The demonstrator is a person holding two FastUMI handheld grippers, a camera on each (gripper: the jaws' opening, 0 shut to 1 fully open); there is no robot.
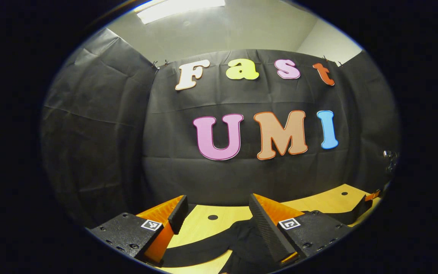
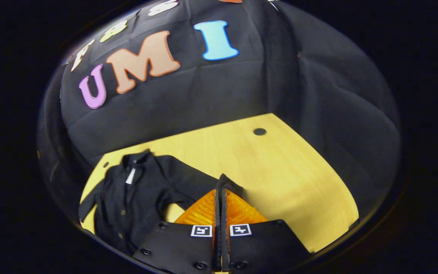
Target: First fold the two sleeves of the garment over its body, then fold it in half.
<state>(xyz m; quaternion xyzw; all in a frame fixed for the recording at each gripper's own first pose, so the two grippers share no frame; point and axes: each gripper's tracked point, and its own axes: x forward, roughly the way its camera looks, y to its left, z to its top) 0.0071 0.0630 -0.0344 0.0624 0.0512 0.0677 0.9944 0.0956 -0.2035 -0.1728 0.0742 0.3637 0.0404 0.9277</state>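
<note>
Shirt (image 2: pixel 135 198) spread on table (image 2: pixel 280 171), collar far, sleeve (image 2: pixel 188 179) reaching right. Left gripper (image 1: pixel 215 217) parted wide, empty, above cloth. Right gripper (image 2: pixel 221 190) pinched on sleeve end; fold goes left over body.

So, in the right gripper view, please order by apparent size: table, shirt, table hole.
1. Table, largest.
2. Shirt, clearly smaller.
3. Hole, smallest.
The hole lies farther from the camera, but the order stays sure.
</note>
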